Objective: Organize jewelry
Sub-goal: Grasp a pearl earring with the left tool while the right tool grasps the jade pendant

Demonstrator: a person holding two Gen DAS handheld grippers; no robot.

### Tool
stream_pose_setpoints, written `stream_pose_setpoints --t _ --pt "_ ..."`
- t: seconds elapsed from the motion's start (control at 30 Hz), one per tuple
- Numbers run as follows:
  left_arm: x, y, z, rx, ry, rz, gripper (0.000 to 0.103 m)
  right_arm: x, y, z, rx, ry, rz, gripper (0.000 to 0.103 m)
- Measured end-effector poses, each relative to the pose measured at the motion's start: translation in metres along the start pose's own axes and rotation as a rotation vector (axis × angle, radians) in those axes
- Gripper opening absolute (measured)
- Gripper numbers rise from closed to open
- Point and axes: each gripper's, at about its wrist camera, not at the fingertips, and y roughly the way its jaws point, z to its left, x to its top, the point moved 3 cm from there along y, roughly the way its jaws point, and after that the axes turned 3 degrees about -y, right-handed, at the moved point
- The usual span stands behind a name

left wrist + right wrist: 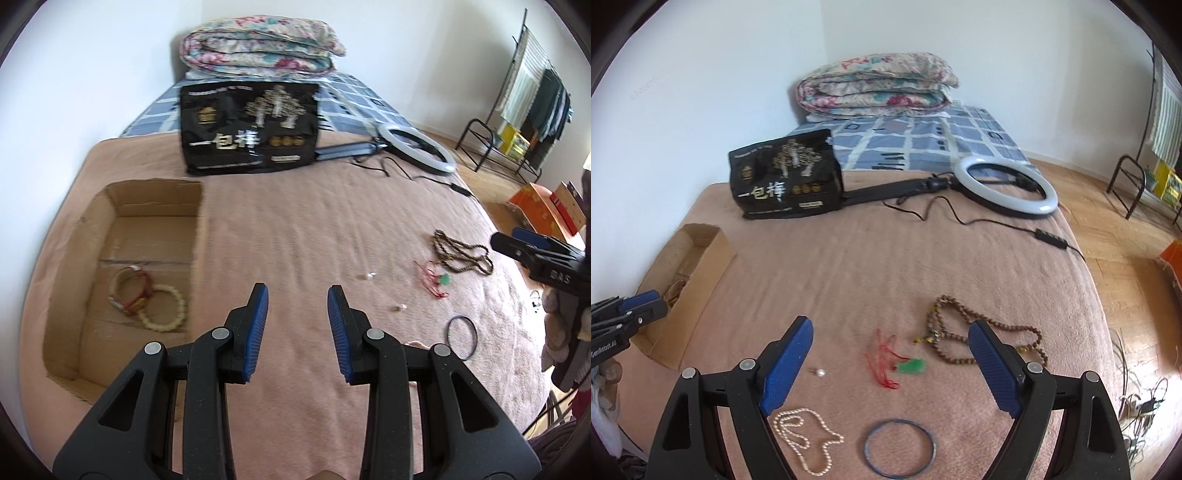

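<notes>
Jewelry: brown bead necklace [982, 336] lies looped, pearl strand [809, 439] nearby.

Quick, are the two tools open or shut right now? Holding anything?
Left tool: open, holding nothing.
Right tool: open wide, holding nothing.

Open brown cardboard box [122, 258] lies at the left of the pink blanket [295, 236], with cream bead bracelets [162, 306] inside. Right of it, well apart: brown wooden bead necklace [979, 336], red cord with green pendant [897, 363] just left of that, thin dark bangle [900, 446] and white pearl strand [807, 439] nearest (bangle rightmost). Black printed bag [251, 127] sits behind.
</notes>
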Motion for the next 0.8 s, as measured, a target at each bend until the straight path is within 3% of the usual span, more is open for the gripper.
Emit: stream_pose_setpoints --t 0.33,0.8 --pt "-0.014 0.033 -0.054 -0.095 0.083 0.063 0.033 -0.028 0.039 -0.044 0.063 0.108 0.138 0.065" --pt "-0.038 0.092 -0.094 -0.156 0.141 0.172 0.033 -0.048 0.084 -0.035 0.112 0.075 0.23 0.051"
